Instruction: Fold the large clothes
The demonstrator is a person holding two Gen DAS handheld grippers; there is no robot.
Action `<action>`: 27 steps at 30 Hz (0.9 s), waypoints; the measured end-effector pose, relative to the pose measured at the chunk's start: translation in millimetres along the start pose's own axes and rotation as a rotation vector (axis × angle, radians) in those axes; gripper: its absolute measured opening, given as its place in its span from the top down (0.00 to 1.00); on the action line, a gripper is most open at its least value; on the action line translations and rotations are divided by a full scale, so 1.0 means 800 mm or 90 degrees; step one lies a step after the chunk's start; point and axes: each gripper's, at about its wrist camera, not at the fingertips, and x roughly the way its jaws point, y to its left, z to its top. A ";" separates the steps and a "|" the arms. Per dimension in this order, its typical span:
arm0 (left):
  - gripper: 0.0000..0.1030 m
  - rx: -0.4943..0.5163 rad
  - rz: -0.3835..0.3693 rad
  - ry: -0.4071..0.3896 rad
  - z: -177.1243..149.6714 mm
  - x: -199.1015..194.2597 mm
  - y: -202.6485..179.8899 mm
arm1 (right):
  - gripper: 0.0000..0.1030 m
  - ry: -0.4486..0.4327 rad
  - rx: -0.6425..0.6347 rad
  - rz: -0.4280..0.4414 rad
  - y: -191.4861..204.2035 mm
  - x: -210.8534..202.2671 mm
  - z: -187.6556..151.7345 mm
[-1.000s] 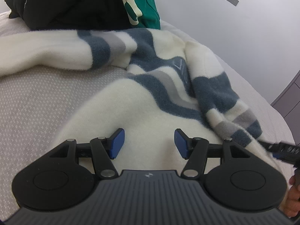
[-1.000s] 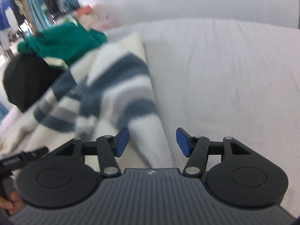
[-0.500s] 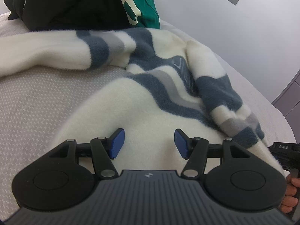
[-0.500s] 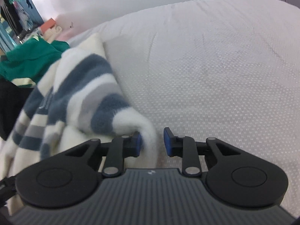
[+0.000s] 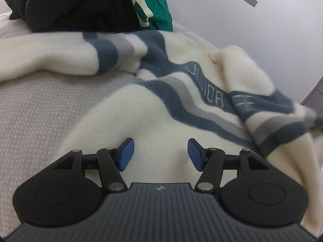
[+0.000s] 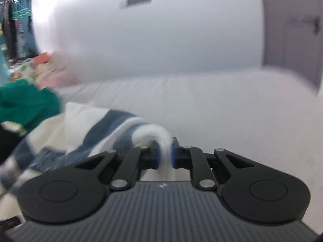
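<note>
Up from the bed, the right gripper point(image 6: 164, 153) has risen since a second ago, and its jaws are closing on a cuff of the fluffy cream sweater with blue and grey stripes point(image 5: 161, 104). That sweater is lying on the pale dotted bedspread point(image 5: 40, 104). At 12 o'clock is what looks like a black garment point(image 5: 76, 4). Over the sweater, the left gripper point(image 5: 160, 154) is hanging with jaws apart, holding nothing.

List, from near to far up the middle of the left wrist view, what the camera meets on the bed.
left gripper, jaws apart → cream body of the striped fleece sweater → its blue and grey stripes → black garment beside the green garment.
</note>
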 end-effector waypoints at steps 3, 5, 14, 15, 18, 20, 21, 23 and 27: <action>0.37 0.002 0.001 0.000 0.000 0.001 -0.001 | 0.87 -0.082 -0.063 -0.108 -0.009 -0.001 0.021; 0.37 0.004 0.002 -0.001 0.000 0.001 -0.001 | 0.87 -0.121 -0.103 -0.172 -0.018 0.007 0.030; 0.37 0.027 0.015 -0.005 -0.004 0.007 -0.009 | 0.86 -0.035 -0.035 -0.241 -0.115 0.098 -0.022; 0.37 0.028 0.018 -0.006 -0.004 0.007 -0.010 | 0.86 -0.011 0.000 -0.226 -0.130 0.105 -0.031; 0.37 0.032 0.024 -0.007 -0.003 0.010 -0.013 | 0.82 0.036 0.086 -0.173 -0.154 0.112 -0.041; 0.37 0.030 0.023 -0.006 -0.001 0.011 -0.013 | 0.78 0.048 0.133 -0.135 -0.160 0.105 -0.045; 0.37 0.027 0.021 -0.005 -0.001 0.010 -0.012 | 0.71 0.055 0.147 -0.124 -0.159 0.100 -0.049; 0.37 0.025 0.018 -0.004 -0.001 0.009 -0.010 | 0.52 0.061 0.173 -0.121 -0.164 0.092 -0.054; 0.37 0.015 0.013 0.000 -0.001 0.003 -0.007 | 0.38 0.072 0.305 -0.077 -0.197 0.069 -0.060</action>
